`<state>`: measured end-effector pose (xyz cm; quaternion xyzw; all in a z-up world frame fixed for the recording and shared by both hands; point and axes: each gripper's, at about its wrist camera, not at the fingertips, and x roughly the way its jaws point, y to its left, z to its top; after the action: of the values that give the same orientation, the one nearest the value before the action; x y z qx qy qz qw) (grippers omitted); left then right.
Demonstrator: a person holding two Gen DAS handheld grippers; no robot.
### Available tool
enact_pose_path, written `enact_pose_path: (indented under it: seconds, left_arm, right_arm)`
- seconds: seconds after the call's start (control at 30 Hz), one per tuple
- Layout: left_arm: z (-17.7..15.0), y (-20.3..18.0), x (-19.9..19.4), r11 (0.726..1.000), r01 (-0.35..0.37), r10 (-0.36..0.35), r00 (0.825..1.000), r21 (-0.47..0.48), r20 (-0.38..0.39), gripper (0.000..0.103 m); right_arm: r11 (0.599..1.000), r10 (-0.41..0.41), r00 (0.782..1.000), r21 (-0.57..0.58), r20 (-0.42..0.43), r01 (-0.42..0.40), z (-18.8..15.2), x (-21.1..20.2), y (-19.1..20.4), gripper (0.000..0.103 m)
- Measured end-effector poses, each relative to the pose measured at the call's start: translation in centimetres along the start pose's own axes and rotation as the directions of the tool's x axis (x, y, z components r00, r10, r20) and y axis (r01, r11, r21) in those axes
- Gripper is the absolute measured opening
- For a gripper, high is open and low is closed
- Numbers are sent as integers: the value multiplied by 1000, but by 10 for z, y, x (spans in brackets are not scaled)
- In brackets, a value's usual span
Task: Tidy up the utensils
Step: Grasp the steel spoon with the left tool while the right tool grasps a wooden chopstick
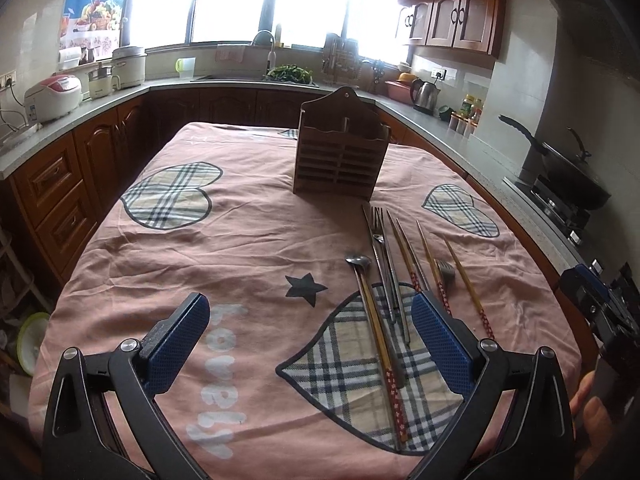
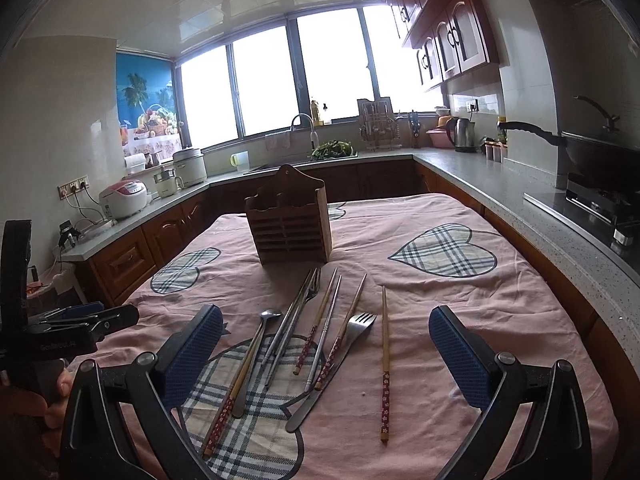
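Observation:
A brown wooden utensil holder (image 1: 341,148) (image 2: 289,224) stands upright on the pink-clothed table (image 1: 240,232) (image 2: 500,300). In front of it lie a spoon (image 1: 359,261) (image 2: 256,344), two forks (image 1: 378,224) (image 2: 340,352), metal chopsticks (image 2: 326,328) and several wooden chopsticks with red patterned ends (image 1: 468,284) (image 2: 385,360). My left gripper (image 1: 310,334) hovers open over the cloth, its right finger beside the utensils' handles. My right gripper (image 2: 326,346) is open above the utensil pile, holding nothing. The left gripper also shows at the left edge of the right wrist view (image 2: 80,318).
Counters wrap around the table: a rice cooker (image 1: 52,96) and pots on the left, a sink (image 2: 320,152) under the window, a kettle (image 1: 425,94) and a wok on a stove (image 2: 600,160) on the right. Bare cloth lies left of the utensils.

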<state>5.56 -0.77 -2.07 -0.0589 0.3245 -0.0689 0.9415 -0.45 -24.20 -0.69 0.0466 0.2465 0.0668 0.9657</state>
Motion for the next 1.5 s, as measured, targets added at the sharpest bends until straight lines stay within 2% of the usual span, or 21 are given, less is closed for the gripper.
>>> enact_pose_path:
  seconds: [0.13,0.4,0.43,0.53,0.67,0.83,0.93,1.07,1.3,1.33,1.37,1.43,1.5]
  left_arm:
    - [7,-8,26,1000,21,-21,998,13,-52,94]
    - [23,-23,75,996,79,-73,985,31,-158,76]
    - [24,-25,81,996,87,-80,982,35,-173,74]
    - [27,-33,100,993,106,-93,971,47,-221,60]
    - [26,-42,125,990,129,-106,954,64,-281,55]
    - [23,-51,151,986,150,-115,931,75,-346,45]
    - [23,-54,165,985,159,-123,918,66,-378,40]
    - [21,-56,178,985,156,-113,904,71,-412,27]
    - [24,-55,185,984,163,-121,903,70,-412,12]
    - [24,-54,185,984,168,-126,903,67,-411,11]
    - [24,-53,184,983,171,-130,903,67,-410,8]
    - [25,-50,181,982,182,-145,903,55,-405,6]
    - [27,-47,178,980,196,-163,903,43,-397,3]
  right_arm:
    - [1000,1,999,17,-46,0,3,19,-10,100]
    - [996,31,986,93,-163,-16,11,70,-35,74]
    - [995,35,983,101,-181,-17,11,78,-38,71]
    - [993,43,971,119,-234,-15,13,99,-46,58]
    - [990,48,957,142,-287,-7,16,122,-57,45]
    - [987,41,940,161,-339,15,19,148,-68,35]
    - [986,42,931,167,-364,20,22,164,-74,34]
    - [988,34,919,154,-392,29,23,182,-78,34]
    - [989,17,890,139,-455,52,18,218,-86,28]
    - [989,15,884,136,-467,55,17,223,-87,24]
    - [989,20,878,138,-478,53,15,227,-88,16]
    - [988,27,877,144,-479,49,14,228,-88,6]
    - [988,35,888,150,-459,39,17,222,-89,5]
